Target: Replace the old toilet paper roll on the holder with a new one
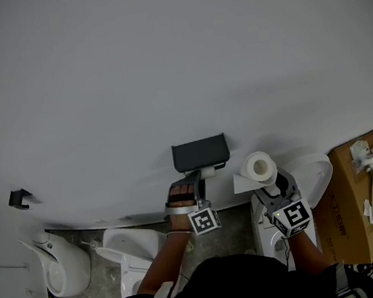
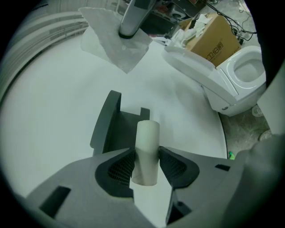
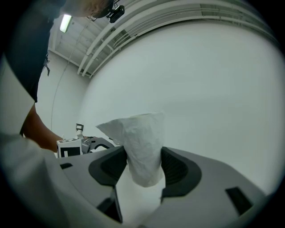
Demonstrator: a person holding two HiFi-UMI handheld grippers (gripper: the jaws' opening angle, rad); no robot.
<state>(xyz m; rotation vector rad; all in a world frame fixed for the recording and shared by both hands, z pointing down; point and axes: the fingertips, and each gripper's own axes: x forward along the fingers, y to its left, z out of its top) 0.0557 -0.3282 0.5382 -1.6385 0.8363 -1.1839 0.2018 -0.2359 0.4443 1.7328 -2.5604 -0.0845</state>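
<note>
A dark holder (image 1: 201, 153) hangs on the white wall. Just below it my left gripper (image 1: 196, 178) is shut on a bare cardboard tube (image 1: 208, 172). In the left gripper view the tube (image 2: 148, 131) stands between the pads of the left gripper (image 2: 147, 156), in front of the holder (image 2: 109, 124). To the right, my right gripper (image 1: 270, 183) is shut on a full white toilet paper roll (image 1: 258, 167) with a loose tail. In the right gripper view the roll (image 3: 142, 142) fills the gap between the pads of the right gripper (image 3: 142, 168).
Several white toilets (image 1: 128, 249) stand on the floor along the wall, one (image 2: 236, 75) beside a cardboard box (image 1: 355, 191) holding white parts. A small black hook (image 1: 19, 197) is on the wall at far left. The roll's loose sheet (image 2: 118, 44) hangs above the holder.
</note>
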